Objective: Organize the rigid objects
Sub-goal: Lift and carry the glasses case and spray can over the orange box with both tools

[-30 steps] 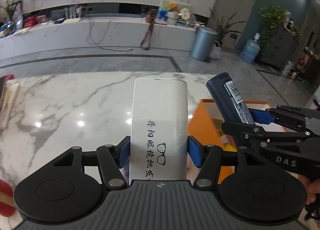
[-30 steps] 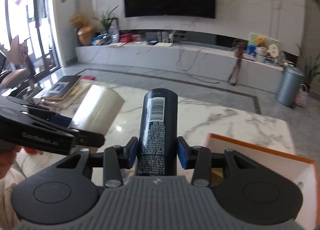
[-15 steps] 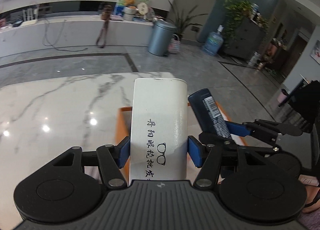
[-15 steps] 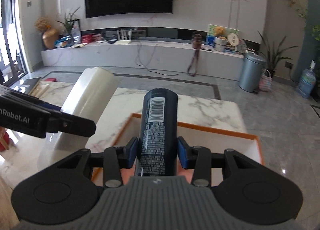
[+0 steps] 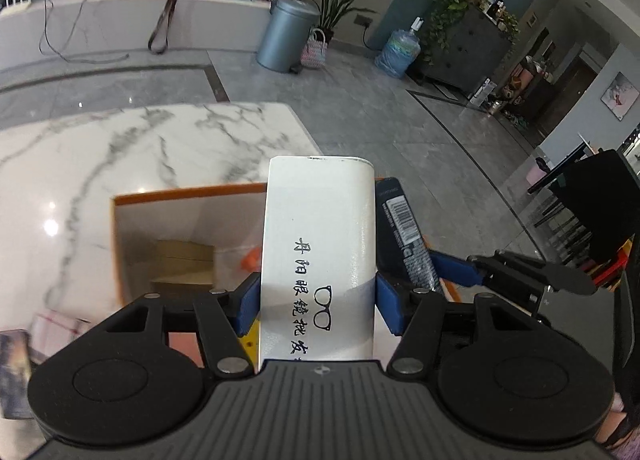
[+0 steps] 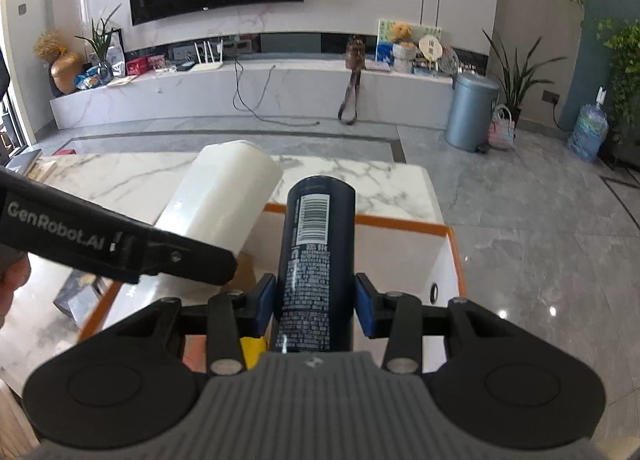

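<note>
While both grippers hang over the orange-rimmed box that sits at the far right corner of the marble counter, each one is clamped on its own load. The left gripper has its blue pads pressed against the two long sides of a white case, which points forward and carries black handwritten characters and a small drawing of glasses on its upper face. The right gripper squeezes a dark blue can between its blue pads; the can points forward too, with a white barcode and fine white print facing up. In the left wrist view the can lies just beside the right edge of the case, and the right gripper's black fingers reach in from the right. In the right wrist view the case appears as a pale rounded block to the left of the can, held by the left gripper's black arm with white lettering. Both items are held in the air above the box opening, whose white inner walls show below. Inside the box lie a tan carton and something orange, blurred, and a bit of yellow shows beneath the right gripper. Whether case and can touch cannot be told.
</note>
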A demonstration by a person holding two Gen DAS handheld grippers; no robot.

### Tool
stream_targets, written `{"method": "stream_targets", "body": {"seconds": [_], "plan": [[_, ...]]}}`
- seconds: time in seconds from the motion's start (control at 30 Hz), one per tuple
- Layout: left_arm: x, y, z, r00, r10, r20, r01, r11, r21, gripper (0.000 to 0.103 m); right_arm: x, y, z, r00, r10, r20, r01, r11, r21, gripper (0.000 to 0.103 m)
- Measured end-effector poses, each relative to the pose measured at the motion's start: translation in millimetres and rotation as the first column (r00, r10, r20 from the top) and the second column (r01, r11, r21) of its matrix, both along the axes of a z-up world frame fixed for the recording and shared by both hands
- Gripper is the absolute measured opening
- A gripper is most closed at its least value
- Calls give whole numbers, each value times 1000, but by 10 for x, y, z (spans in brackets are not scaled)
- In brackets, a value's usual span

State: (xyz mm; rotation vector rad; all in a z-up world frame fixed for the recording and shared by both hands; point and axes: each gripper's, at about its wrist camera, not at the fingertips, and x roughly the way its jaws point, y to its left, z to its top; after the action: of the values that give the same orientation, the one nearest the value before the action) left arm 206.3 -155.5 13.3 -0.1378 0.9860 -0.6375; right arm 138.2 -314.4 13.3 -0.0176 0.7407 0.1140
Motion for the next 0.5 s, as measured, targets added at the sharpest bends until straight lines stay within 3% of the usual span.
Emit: {"method": "stream_targets", "body": {"seconds": [0.27,0.5], "plan": [[258,-281,-349,991,-7,-134,1,999,-43,68,244,-209,-286,992,5,-124,-11,999,-47,42],[398,-504,-597,980,23,-195,-27,999,-17,68,409,-243,-485,980,3,-198,-35,986,-160,42]]}}
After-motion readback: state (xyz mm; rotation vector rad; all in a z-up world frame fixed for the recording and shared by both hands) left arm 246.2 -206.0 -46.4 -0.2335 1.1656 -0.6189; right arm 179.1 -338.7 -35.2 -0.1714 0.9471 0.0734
